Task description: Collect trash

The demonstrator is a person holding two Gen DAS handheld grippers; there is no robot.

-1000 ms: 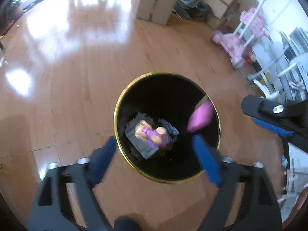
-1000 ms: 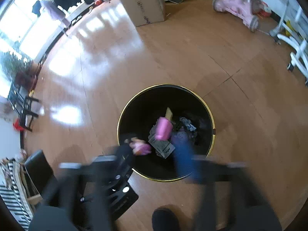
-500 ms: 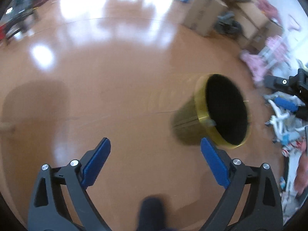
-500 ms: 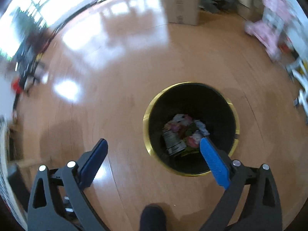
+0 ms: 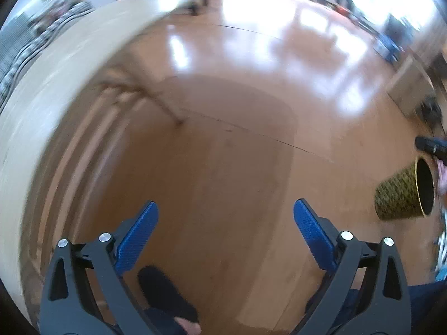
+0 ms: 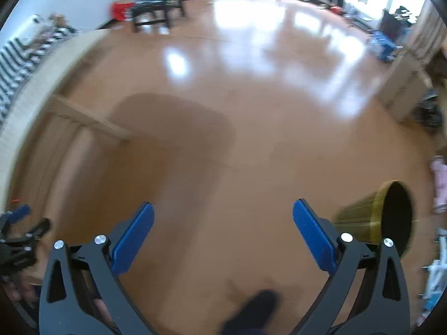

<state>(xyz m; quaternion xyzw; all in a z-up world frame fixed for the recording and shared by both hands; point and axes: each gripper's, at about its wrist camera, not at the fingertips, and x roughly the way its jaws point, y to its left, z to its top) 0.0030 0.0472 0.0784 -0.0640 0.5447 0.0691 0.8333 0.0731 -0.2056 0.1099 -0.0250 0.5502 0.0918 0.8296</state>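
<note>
- Both claws stand wide apart and hold nothing: the left gripper (image 5: 225, 223) and the right gripper (image 6: 223, 224) each show blue pads (image 5: 137, 238) spread over bare wooden floor (image 5: 223, 153).
- Between the fingers there is only floor; no trash lies under either claw in these views.
- Low in the left view a dark foot (image 5: 164, 297) sits just beside the left pad, and a blurred dark shape shows at the bottom of the right view.
- Further out to the left a pale table (image 5: 56, 83) curves along the edge, with a leg (image 5: 164, 106) reaching the floor.
- Off to the right stands the bin (image 6: 374, 217), gold-woven outside with a gold rim and black inside, near the right gripper's right finger but apart from it.
- Its mouth is dark from this angle, so I cannot tell what it holds.
- Risk, as I judge it: both views are smeared, so any grab made at this speed could miss or knock something.
- The bin is close to the right claw's side; a careless sweep could clip its rim and tip it.
- The table edge and leg on the left could catch the left claw.
</note>
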